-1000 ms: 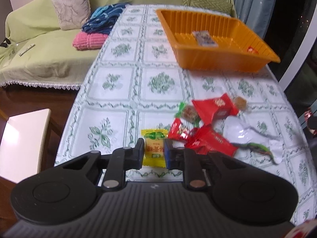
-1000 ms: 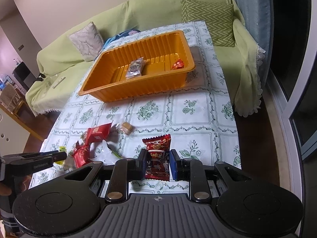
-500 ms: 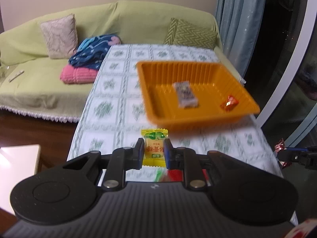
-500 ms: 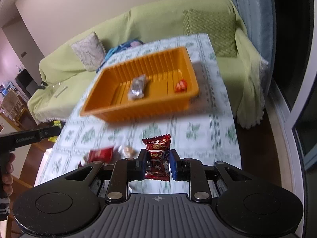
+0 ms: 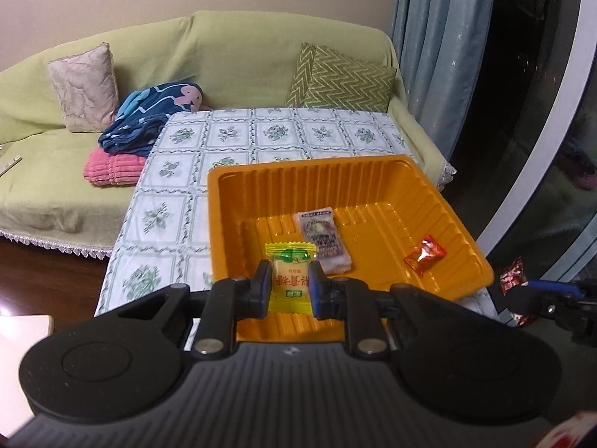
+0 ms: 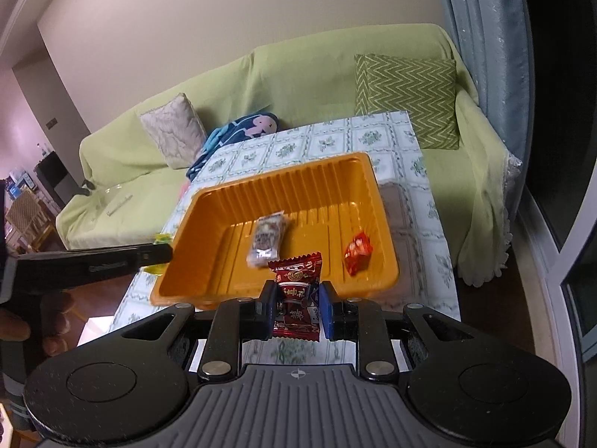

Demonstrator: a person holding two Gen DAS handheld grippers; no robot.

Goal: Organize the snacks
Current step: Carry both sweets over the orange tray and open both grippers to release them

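Observation:
My left gripper (image 5: 289,291) is shut on a yellow snack packet (image 5: 290,280) and hangs over the near part of the orange tray (image 5: 224,201). The tray holds a grey wrapped snack (image 5: 324,240) and a small red-orange candy (image 5: 425,255). My right gripper (image 6: 296,308) is shut on a dark red snack packet (image 6: 297,295), just short of the tray's (image 6: 209,201) near rim. In the right wrist view the left gripper (image 6: 156,254) reaches in from the left. At the right edge of the left wrist view the right gripper (image 5: 522,291) shows with its red packet.
The tray stands on a table with a white and green patterned cloth (image 5: 238,138). Behind it is a green-covered sofa (image 5: 242,56) with cushions and folded blankets (image 5: 141,119). A curtain and a glass door (image 5: 541,112) are to the right. A white surface (image 5: 22,339) lies low at left.
Both grippers have risen and moved forward with their packets, from the loose snacks toward the tray. The left one now hangs over the tray; the snack pile has left view.

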